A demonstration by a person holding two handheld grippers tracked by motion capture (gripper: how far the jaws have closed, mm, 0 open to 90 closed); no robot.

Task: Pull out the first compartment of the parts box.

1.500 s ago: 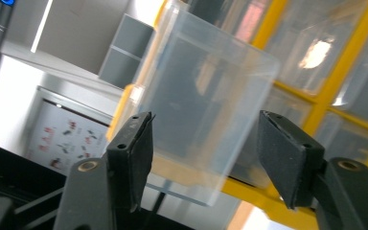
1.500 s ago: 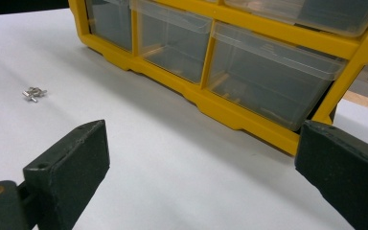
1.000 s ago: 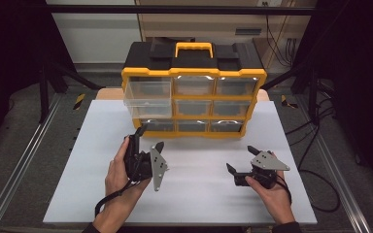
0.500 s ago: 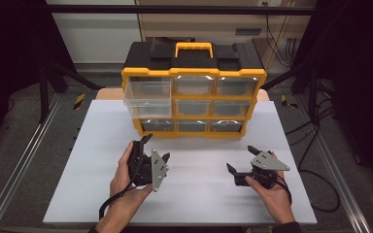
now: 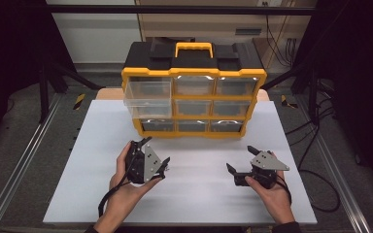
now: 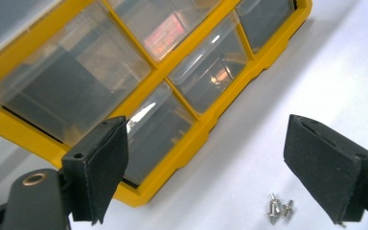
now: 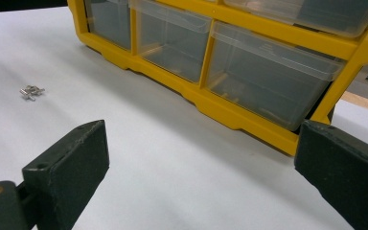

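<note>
left tongs [image 5: 154, 156]: lower and nearer the worktop edge than a second ago, drawn back from the cabinet front; jaws have just been opening, now spread wide, nothing between the pads
left tongs, own camera: pads [image 6: 100, 167] apart, small cluster of screws [image 6: 279, 207] lying on the white sheet between them, untouched
right tongs [image 5: 240, 164]: same spot as a second ago, resting low over the worktop in the right hand [image 5: 272, 191]; jaws released, wide, empty
screws, location: loose on the worktop, just in front of the cabinet's bottom row, toward its left end; seen again far left from the right gripper view [image 7: 31, 91]; too small to count with certainty, looks like three or four
drawer [image 5: 148, 94]: top-left one pulled out of the cabinet [image 5: 194, 90], clear plastic, contents not readable; the rest pushed in
reading: opening plus descent points to lining up for a pick of the screws; open drawer probably the destination; grasp not yet made
risk: screws tiny and bunched, likely to scatter or slip from flat pads
worktop [image 5: 92, 160]: white board, matte, otherwise bare; wooden strip behind the cabinet
room: dark surround, black frame struts, metal rails either side, grey floor, cables trailing at right
</note>
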